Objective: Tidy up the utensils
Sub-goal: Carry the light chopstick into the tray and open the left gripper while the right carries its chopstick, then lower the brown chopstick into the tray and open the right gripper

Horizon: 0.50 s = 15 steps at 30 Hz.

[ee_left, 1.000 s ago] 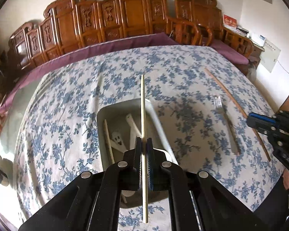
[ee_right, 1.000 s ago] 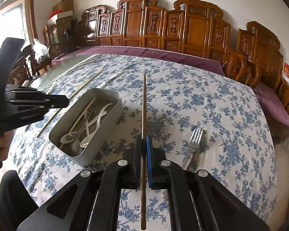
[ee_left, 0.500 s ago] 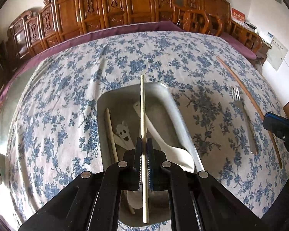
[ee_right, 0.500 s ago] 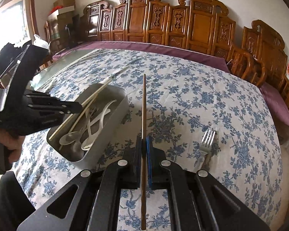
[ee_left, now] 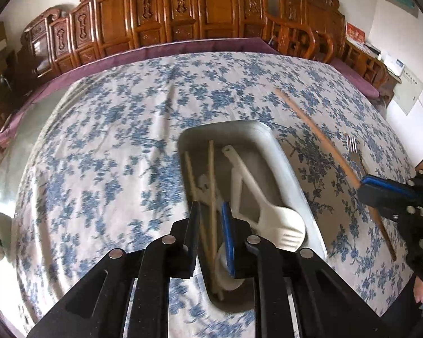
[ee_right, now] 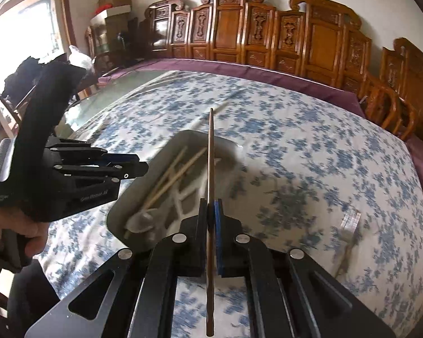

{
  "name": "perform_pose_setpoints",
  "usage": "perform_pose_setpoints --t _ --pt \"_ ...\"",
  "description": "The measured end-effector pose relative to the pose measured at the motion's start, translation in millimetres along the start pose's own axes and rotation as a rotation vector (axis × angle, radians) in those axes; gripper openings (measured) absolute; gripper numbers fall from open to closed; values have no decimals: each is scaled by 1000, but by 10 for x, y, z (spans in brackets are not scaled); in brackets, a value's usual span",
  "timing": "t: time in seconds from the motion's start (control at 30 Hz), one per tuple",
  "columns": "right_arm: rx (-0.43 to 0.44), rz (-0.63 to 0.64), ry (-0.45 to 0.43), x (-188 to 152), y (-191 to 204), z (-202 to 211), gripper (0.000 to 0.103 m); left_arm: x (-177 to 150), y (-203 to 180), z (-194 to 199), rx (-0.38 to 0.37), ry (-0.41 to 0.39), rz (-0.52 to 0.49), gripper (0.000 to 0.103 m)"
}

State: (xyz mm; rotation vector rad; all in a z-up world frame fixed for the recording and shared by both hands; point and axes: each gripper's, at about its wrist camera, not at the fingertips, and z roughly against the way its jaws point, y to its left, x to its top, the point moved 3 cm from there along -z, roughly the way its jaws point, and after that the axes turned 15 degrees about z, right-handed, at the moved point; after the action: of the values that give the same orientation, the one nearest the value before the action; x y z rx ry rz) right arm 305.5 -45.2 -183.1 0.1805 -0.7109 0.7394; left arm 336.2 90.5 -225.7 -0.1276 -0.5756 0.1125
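Left gripper (ee_left: 211, 225) hangs over the tray (ee_left: 284, 166), jaws opening, nothing pinched; pale chopstick (ee_left: 211, 174) lies loose in the tray between the pads, beside another chopstick (ee_left: 190, 174) and white spoons (ee_left: 268, 202). Right gripper (ee_right: 211, 217) has jaws clenched on a brown chopstick (ee_right: 210, 152), tip above the tray's far end. Fork (ee_left: 352, 146) lies on the bench (ee_left: 112, 140), right of the tray.

Risks: both grippers crowd the tray and may collide. Brown chopstick is long, so an early release could let it bounce off the rim onto the cloth. Left pads may snag the pale chopstick when lifting.
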Motion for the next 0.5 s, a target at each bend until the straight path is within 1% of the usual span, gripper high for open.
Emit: perform_pose_setpoints --t 0.13,0.27,0.5 --pt "11 21 -1 127 180 -76 6 -19 208 145 7 -13 14 14" --pt "8 34 15 196 301 -199 6 -22 385 255 19 -27 21 14" --pt "3 27 56 227 376 -467 6 -32 601 359 25 -39 46 14"
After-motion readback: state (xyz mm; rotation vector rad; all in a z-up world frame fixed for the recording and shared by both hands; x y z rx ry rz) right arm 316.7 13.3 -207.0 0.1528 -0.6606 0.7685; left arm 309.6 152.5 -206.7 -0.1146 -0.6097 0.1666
